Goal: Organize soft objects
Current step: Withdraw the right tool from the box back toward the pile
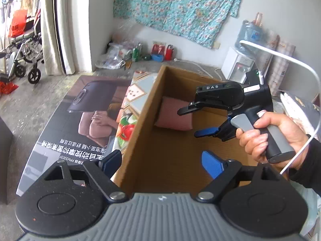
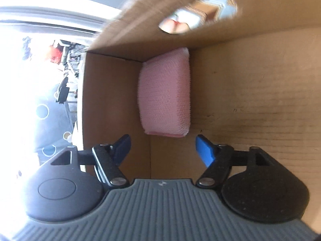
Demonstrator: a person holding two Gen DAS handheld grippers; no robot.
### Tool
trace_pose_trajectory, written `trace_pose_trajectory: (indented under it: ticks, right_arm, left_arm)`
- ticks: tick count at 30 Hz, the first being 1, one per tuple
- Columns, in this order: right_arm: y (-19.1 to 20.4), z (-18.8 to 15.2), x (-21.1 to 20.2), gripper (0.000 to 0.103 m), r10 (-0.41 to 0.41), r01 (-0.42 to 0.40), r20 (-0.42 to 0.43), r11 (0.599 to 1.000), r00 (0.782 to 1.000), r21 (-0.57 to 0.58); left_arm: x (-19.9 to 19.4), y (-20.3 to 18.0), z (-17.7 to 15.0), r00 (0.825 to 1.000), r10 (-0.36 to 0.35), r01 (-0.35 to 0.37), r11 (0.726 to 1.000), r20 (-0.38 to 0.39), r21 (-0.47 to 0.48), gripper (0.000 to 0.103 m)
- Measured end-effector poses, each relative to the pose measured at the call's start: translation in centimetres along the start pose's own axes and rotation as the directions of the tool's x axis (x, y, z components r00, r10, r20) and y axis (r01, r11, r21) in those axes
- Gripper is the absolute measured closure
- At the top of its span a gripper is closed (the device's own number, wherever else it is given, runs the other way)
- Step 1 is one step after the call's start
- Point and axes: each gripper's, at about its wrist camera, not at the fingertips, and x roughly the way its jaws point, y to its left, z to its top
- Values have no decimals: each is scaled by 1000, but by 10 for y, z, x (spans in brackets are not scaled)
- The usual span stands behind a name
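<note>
The box [image 1: 170, 156] is matt brown corrugated cardboard with a faintly ribbed floor. The pink cushion [image 2: 165, 94] in its far corner is knitted, nubbly cloth. Left of the box lies a glossy printed poster [image 1: 80, 110]; the far wall carries thin floral cloth [image 1: 176, 6].

Daylight is flooding in from the doorway [image 1: 22, 30] far left of the left tool [image 1: 162, 164], leaving the room evenly bright. Left of the right tool [image 2: 162, 146] the outdoors is blowing out to white glare. The cardboard box [image 2: 250, 104] wall ahead is smearing with motion blur, and fisheye distortion is bending both pictures' edges.
</note>
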Motion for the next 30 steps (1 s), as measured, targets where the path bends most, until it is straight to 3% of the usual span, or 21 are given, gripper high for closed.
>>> trace_pose_trajectory:
  ticks: [3,9,16,23,30]
  right_arm:
    - [30,-13,-14,29,46,-45,15,997,999,-58]
    - [46,-49,-93,28,139,-123,70,971,988,-203]
    - [26,-104,-207,27,152,-85,189,943,970,-323]
    - [-87,-181,-340,25,98,39,367,937,925,-347]
    - [-207,-260,-421,25,-10,166,508,951,862,-262]
  left_arm:
    - [-11,-9,-4,999,-17,17,1000,30,8,14]
    - [-40,-38,-21,993,-61,56,997,99,54,12]
    - [-79,-80,-54,973,-159,144,984,167,101,7]
    - [-109,-127,-92,946,-265,239,959,186,152,4]
    - [-119,-177,-128,917,-364,330,923,165,198,4]
